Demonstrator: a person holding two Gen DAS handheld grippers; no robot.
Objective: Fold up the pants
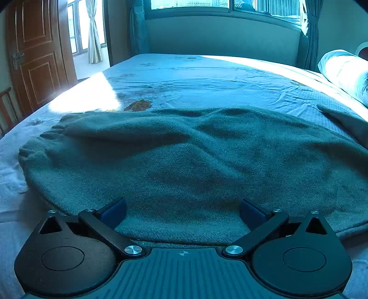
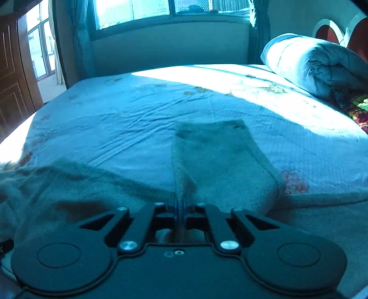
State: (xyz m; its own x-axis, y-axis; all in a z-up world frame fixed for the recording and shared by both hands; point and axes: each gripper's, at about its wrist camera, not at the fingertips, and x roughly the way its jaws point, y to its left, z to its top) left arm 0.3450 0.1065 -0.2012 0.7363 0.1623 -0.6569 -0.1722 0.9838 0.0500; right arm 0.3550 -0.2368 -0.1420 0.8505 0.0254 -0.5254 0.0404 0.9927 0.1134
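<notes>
In the left wrist view, the left tongs (image 1: 182, 212) stand spread wide at the near edge of the pants (image 1: 184, 161), their blue pads (image 1: 113, 212) resting over the fuzzy grey-green cloth with nothing pinched between them. The pants lie spread across the near part of the bed (image 1: 207, 76), the gathered waistband to the left and the fabric running off to the right. In the right wrist view, the right tongs (image 2: 180, 204) are pressed together on a raised fold of the pants (image 2: 218, 161); from that pinch a trouser leg stretches away toward the middle of the bed, its far end squared off, while more of the garment bunches to the near left. Beyond the pants the wrinkled, flower-printed bed sheet lies in a band of sunlight. A rolled quilt (image 2: 310, 62) sits at the far right of the bed, a window (image 2: 138, 11) spans the far wall, and a wooden door (image 1: 34, 57) stands at the far left.
</notes>
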